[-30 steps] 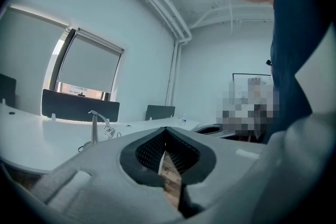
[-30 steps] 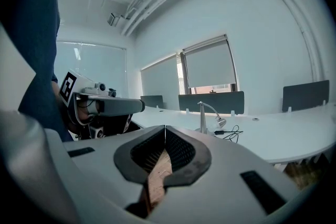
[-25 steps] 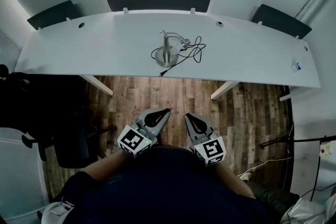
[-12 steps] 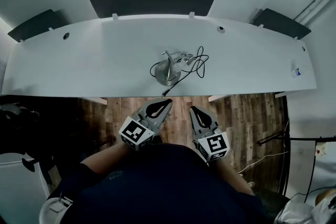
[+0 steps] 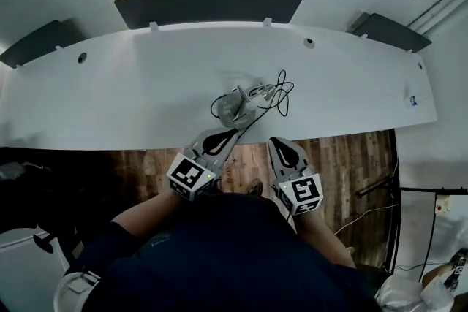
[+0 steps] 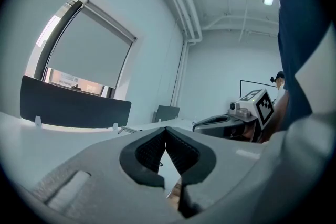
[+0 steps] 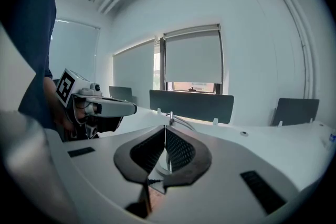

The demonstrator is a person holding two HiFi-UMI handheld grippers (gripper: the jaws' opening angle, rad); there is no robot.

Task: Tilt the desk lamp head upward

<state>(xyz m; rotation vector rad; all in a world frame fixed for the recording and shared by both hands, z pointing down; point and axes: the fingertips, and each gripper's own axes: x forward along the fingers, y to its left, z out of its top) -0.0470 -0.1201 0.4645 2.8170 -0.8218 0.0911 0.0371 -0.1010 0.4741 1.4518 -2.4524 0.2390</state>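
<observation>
Desk lamp stands near the front edge of the white worktop, with its black cable looped just beside it. Left hand-held gripper and right hand-held gripper are both clenched and empty, tips at the worktop's front edge, near the lamp.

Wears a dark navy top. Bears pale grey left gripper and right gripper, black ribbed pads, black-and-white marker cubes.

Left tool, right tool have advanced (side by side); desk lamp nearer.
</observation>
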